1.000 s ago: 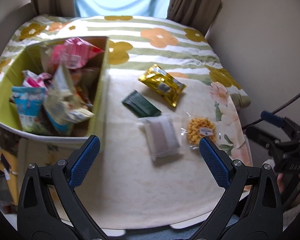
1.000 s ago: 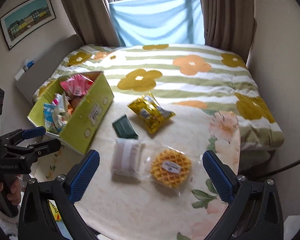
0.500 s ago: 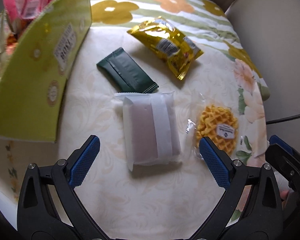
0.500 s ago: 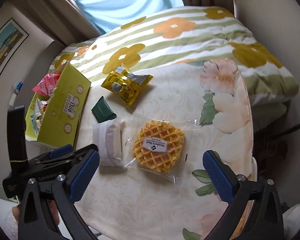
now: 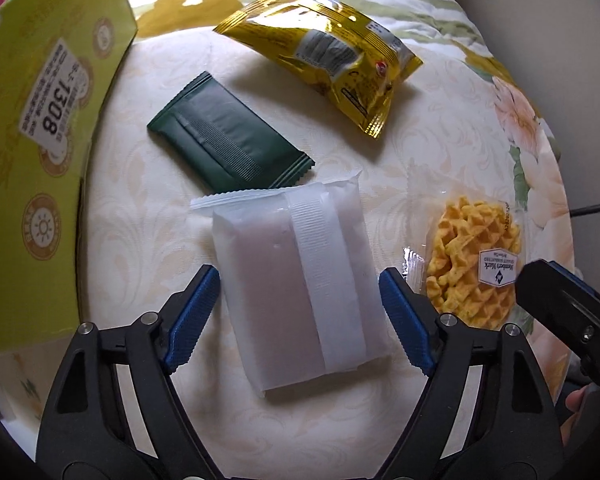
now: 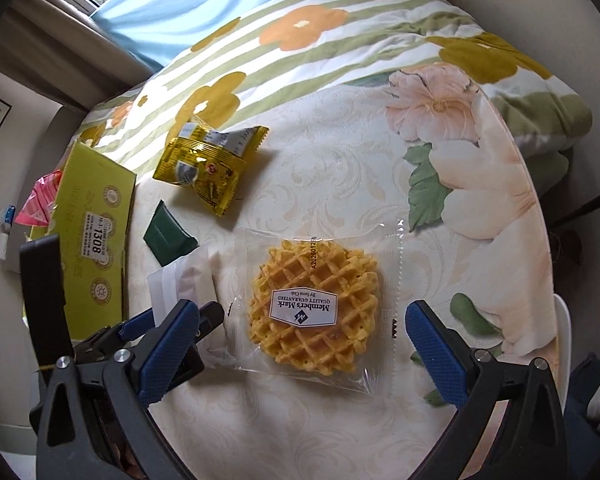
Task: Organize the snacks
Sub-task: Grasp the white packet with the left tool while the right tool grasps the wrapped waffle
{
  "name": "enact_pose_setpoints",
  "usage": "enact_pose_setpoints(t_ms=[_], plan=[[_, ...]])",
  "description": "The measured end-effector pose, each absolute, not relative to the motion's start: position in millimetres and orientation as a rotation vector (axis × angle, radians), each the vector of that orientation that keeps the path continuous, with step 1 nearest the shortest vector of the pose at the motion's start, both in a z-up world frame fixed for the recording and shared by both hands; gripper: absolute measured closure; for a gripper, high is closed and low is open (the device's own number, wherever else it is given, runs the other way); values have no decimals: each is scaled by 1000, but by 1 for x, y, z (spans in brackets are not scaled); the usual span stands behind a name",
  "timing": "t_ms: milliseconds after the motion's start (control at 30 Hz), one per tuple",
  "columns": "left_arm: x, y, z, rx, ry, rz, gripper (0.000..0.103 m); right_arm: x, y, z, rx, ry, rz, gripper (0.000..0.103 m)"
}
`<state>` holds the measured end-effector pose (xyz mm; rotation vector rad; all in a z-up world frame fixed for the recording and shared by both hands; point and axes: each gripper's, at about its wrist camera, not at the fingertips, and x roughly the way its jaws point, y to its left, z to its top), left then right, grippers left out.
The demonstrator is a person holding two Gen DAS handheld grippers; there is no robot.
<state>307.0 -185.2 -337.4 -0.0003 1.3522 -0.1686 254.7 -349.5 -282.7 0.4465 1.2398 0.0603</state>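
Note:
A white wrapped packet (image 5: 300,280) lies on the round table, and my left gripper (image 5: 298,318) is open around it, one blue finger on each side, close to its edges. A wrapped waffle (image 6: 314,312) lies to its right, and my right gripper (image 6: 308,344) is open around that, fingers beside the clear wrapper. A dark green packet (image 5: 228,136) and a gold bag (image 5: 324,52) lie farther back. The yellow-green snack box (image 5: 32,128) stands at the left. The white packet (image 6: 184,280) also shows in the right wrist view, partly hidden by the left gripper.
The table (image 6: 340,168) has a cream cloth with flower prints. A striped floral quilt (image 6: 300,32) lies behind it. The table's right edge (image 6: 540,240) is near the waffle. The right gripper's finger (image 5: 560,300) shows at the right of the left wrist view.
Both grippers have come down and forward. The left one has narrowed around the white packet. The right one has centred over the waffle.

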Motion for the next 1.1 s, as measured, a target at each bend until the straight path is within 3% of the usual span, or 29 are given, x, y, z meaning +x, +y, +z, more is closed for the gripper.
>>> enact_pose_setpoints(t_ms=[133, 267, 1100], plan=[[304, -195, -336, 75, 1332, -186, 33, 259, -345, -288, 445, 1251, 31, 0], [306, -195, -336, 69, 1332, -196, 36, 264, -342, -293, 434, 1261, -3, 0], [279, -146, -309, 46, 1303, -178, 38, 276, -311, -322, 185, 1316, -90, 0]])
